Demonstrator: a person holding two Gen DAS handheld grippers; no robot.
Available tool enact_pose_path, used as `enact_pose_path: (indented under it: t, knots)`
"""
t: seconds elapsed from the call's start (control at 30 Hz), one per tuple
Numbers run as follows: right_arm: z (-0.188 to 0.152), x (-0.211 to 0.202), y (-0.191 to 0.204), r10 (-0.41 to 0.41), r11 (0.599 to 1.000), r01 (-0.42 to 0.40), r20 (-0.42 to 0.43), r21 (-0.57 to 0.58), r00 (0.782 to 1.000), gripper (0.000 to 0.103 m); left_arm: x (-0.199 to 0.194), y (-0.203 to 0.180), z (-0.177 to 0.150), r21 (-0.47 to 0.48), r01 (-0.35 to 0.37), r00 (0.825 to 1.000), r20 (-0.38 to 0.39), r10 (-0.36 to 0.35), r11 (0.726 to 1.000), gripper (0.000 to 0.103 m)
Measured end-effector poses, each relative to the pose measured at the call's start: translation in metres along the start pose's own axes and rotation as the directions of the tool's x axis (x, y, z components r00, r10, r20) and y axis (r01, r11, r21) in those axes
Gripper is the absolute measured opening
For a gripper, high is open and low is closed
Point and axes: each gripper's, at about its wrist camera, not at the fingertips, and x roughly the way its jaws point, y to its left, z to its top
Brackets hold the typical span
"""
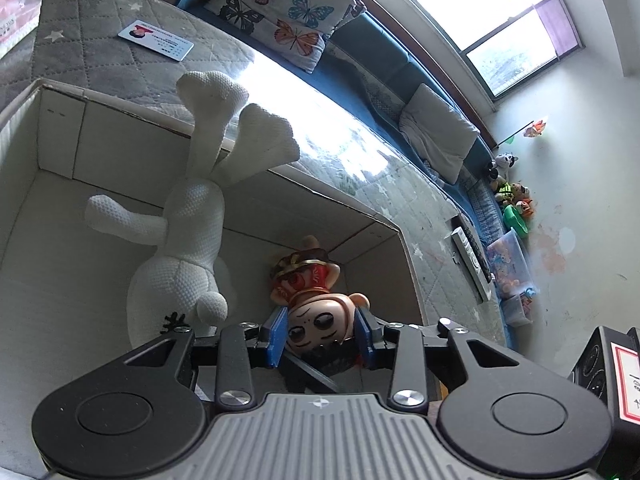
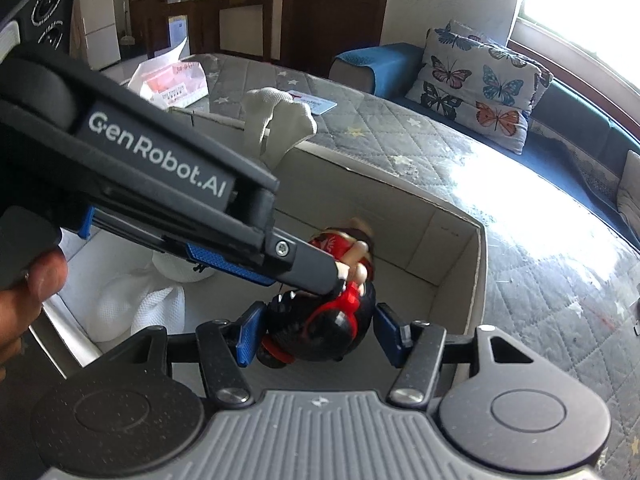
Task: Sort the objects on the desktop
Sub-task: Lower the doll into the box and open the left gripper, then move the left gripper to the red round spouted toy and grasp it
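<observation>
A cartoon figurine (image 1: 316,300) in a red outfit with a big head hangs head-first inside a white cardboard box (image 1: 60,136). My left gripper (image 1: 322,334) is shut on its head, blue pads (image 1: 278,334) on both sides. In the right wrist view the figurine's black hair and red headband (image 2: 320,324) sit between my right gripper (image 2: 320,334) pads, which stand a little apart from it, open. The left gripper's finger (image 2: 304,264) crosses in front. A white plush rabbit (image 1: 188,232) lies in the box, ears over the rim.
The box stands on a grey quilted table top (image 2: 400,136). An ID card (image 1: 156,39) and a pink-white packet (image 2: 172,80) lie beyond it. A blue sofa with a butterfly cushion (image 2: 480,84) runs behind. Remote controls (image 1: 472,260) lie at the table's far end.
</observation>
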Motion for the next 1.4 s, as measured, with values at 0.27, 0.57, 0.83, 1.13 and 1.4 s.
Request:
enact_pose_path:
  t: [0.27,0.57,0.83,1.13,1.4]
  knots:
    - [-0.005,-0.011,-0.004,0.001,1.000,-0.002,0.030,0.021,1.000,0.060,-0.008,-0.006,-0.002,0.025,-0.004,1.000,0.020,0.003,1.000,0.039]
    - [-0.016,-0.045,-0.010,0.021,0.998,-0.029,0.115,0.061,0.993,0.069,-0.031,-0.022,-0.016,0.087,-0.036,0.998,0.063,0.030,0.996,0.039]
    - [-0.042,-0.090,-0.009,0.014,0.995,-0.035,0.202,0.097,0.979,0.072,-0.057,-0.048,-0.038,0.151,-0.044,0.994,0.102,0.029,0.987,0.039]
    - [-0.083,-0.135,-0.012,-0.014,0.988,-0.028,0.268,0.154,0.963,0.079,-0.075,-0.073,-0.078,0.219,-0.031,0.994,0.113,0.006,0.975,0.039]
    - [-0.126,-0.159,-0.019,-0.064,0.977,0.004,0.277,0.214,0.959,0.080,-0.077,-0.092,-0.116,0.283,-0.022,0.995,0.097,-0.006,0.959,0.039]
